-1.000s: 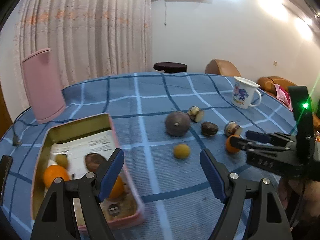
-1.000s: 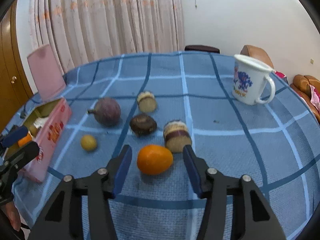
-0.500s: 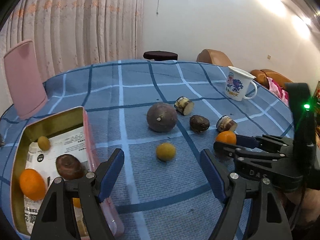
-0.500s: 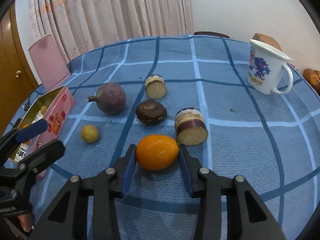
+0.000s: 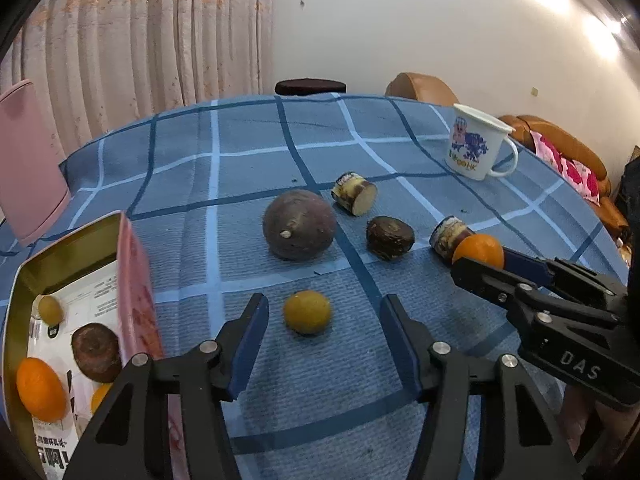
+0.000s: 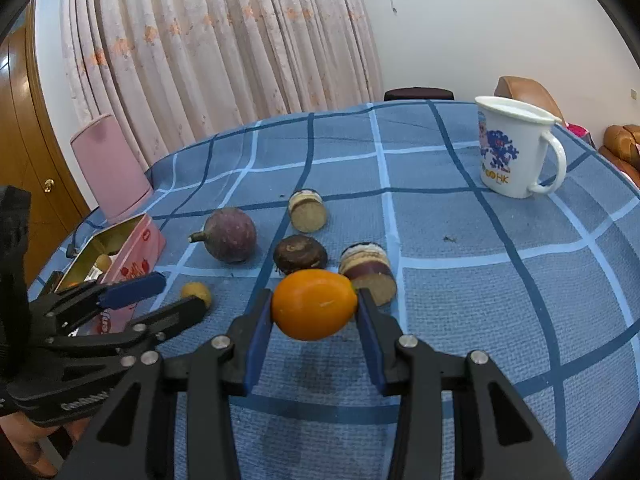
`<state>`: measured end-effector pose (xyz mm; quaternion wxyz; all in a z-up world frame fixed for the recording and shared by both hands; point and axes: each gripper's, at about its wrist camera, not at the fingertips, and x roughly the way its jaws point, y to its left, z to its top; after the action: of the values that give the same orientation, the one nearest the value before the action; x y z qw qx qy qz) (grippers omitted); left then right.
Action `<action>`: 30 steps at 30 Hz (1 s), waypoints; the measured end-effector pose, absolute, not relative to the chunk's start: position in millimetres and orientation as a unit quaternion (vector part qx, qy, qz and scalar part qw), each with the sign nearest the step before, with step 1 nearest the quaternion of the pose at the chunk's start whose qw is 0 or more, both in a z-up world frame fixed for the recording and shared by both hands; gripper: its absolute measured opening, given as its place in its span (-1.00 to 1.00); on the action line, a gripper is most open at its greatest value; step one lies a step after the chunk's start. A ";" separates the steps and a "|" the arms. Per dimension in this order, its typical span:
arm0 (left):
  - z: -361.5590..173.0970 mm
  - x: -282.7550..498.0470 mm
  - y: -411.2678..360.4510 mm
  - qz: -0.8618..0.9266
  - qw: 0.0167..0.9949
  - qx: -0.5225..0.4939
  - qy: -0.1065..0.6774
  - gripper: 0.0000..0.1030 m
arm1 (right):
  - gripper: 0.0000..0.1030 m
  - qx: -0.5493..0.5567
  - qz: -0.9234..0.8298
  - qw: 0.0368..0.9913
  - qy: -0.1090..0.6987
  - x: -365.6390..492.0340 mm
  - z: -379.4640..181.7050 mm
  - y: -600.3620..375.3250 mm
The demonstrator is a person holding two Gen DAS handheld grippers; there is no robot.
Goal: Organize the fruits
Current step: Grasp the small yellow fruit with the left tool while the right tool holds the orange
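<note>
We are pinching the orange [image 6: 314, 304] between the pads of the right gripper [image 6: 314, 312], just in front of the brown fruit [image 6: 300, 254] and touching or nearly touching the cut piece [image 6: 370, 272] beside it. We are closing the left gripper [image 5: 320, 324] around the small yellow fruit [image 5: 307, 311], which is lying between the jaws, not yet touched, near the right wall of the tin [image 5: 132, 264]. We are judging that the round yellow fruit may squirt out if one pad meets it first, and that the orange may slip from its narrow hold or bump the cut piece.
</note>
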<state>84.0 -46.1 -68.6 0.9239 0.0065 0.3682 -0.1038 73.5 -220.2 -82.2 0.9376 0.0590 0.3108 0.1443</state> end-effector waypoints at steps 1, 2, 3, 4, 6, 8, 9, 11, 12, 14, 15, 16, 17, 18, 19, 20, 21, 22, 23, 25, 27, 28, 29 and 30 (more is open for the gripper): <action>-70.4 86.3 -47.2 -0.103 0.922 0.007 0.374 0.10 | -0.15 0.059 0.145 0.938 0.310 73.4 -81.9 -219.5; -72.0 88.8 -47.1 -0.101 0.919 0.007 0.381 0.02 | -0.15 0.058 0.146 0.938 0.309 73.1 -81.7 -219.1; -73.5 91.3 -46.9 -0.103 0.917 0.003 0.386 -0.07 | -0.15 0.057 0.146 0.938 0.308 73.1 -81.7 -218.6; -74.3 92.9 -46.8 -0.100 0.916 0.003 0.389 -0.07 | -0.15 0.058 0.147 0.938 0.308 72.9 -81.7 -218.9; -75.6 97.0 -46.2 -0.093 0.915 0.003 0.393 -0.07 | -0.15 0.058 0.148 0.938 0.307 72.7 -81.8 -219.2; -76.7 100.8 -44.6 -0.087 0.914 -0.001 0.397 -0.10 | -0.15 0.057 0.150 0.938 0.306 72.4 -81.8 -219.3; -77.6 102.8 -44.3 -0.084 0.913 -0.001 0.400 -0.11 | -0.15 0.057 0.150 0.938 0.307 71.7 -81.8 -219.8; -80.4 106.3 -44.5 -0.082 0.908 0.000 0.410 -0.14 | -0.14 0.057 0.151 0.938 0.307 71.9 -81.7 -219.9; -83.3 109.8 -43.8 -0.078 0.904 -0.002 0.420 -0.15 | -0.15 0.057 0.151 0.938 0.307 72.0 -81.8 -219.8; -82.3 111.9 -41.6 -0.071 0.906 -0.005 0.417 -0.15 | -0.14 0.057 0.152 0.938 0.307 72.1 -81.6 -220.0; -83.2 113.6 -41.7 -0.071 0.905 -0.004 0.420 -0.21 | -0.14 0.057 0.152 0.938 0.306 72.1 -81.5 -219.9; -82.8 113.8 -41.3 -0.072 0.905 -0.005 0.419 -0.32 | -0.14 0.058 0.153 0.938 0.306 72.1 -81.4 -219.8; -82.7 114.0 -41.4 -0.076 0.905 -0.006 0.419 -0.43 | -0.14 0.058 0.153 0.938 0.305 72.0 -81.4 -219.7; -82.5 113.6 -41.9 -0.079 0.905 -0.006 0.419 -0.43 | -0.14 0.058 0.153 0.938 0.305 71.4 -81.4 -219.4; -82.1 113.2 -41.6 -0.082 0.905 -0.008 0.418 -0.43 | -0.14 0.058 0.152 0.939 0.304 71.1 -81.3 -219.1; -81.0 111.8 -40.7 -0.085 0.906 -0.011 0.415 -0.43 | -0.14 0.058 0.153 0.939 0.302 70.8 -81.0 -219.1; -79.3 109.0 -39.6 -0.089 0.908 -0.015 0.409 -0.43 | -0.14 0.058 0.153 0.940 0.300 69.6 -80.9 -219.4; -78.2 106.9 -38.8 -0.092 0.910 -0.018 0.405 -0.43 | -0.14 0.058 0.154 0.940 0.298 68.7 -80.6 -219.3; -76.9 105.5 -38.3 -0.094 0.911 -0.020 0.401 -0.43 | -0.14 0.058 0.155 0.941 0.296 67.8 -80.2 -219.4; -73.1 100.6 -36.6 -0.095 0.916 -0.025 0.388 -0.43 | -0.14 0.057 0.158 0.942 0.290 65.3 -79.2 -219.3; -69.2 94.8 -35.5 -0.094 0.922 -0.025 0.375 -0.43 | -0.14 0.056 0.161 0.944 0.283 63.4 -77.8 -219.3; -67.4 92.4 -35.0 -0.093 0.925 -0.025 0.368 -0.43 | -0.14 0.056 0.162 0.944 0.280 62.2 -77.4 -219.3; -65.2 89.6 -35.1 -0.093 0.928 -0.024 0.359 -0.43 | -0.14 0.055 0.165 0.945 0.277 61.3 -76.9 -219.1; -63.0 86.7 -35.2 -0.091 0.932 -0.022 0.351 -0.43 | -0.14 0.055 0.166 0.946 0.274 60.5 -76.3 -218.9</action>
<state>86.7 -35.2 -63.0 0.9316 -0.0222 0.3512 -0.0911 60.5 -218.9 -76.3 0.9457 0.0546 0.2740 0.1662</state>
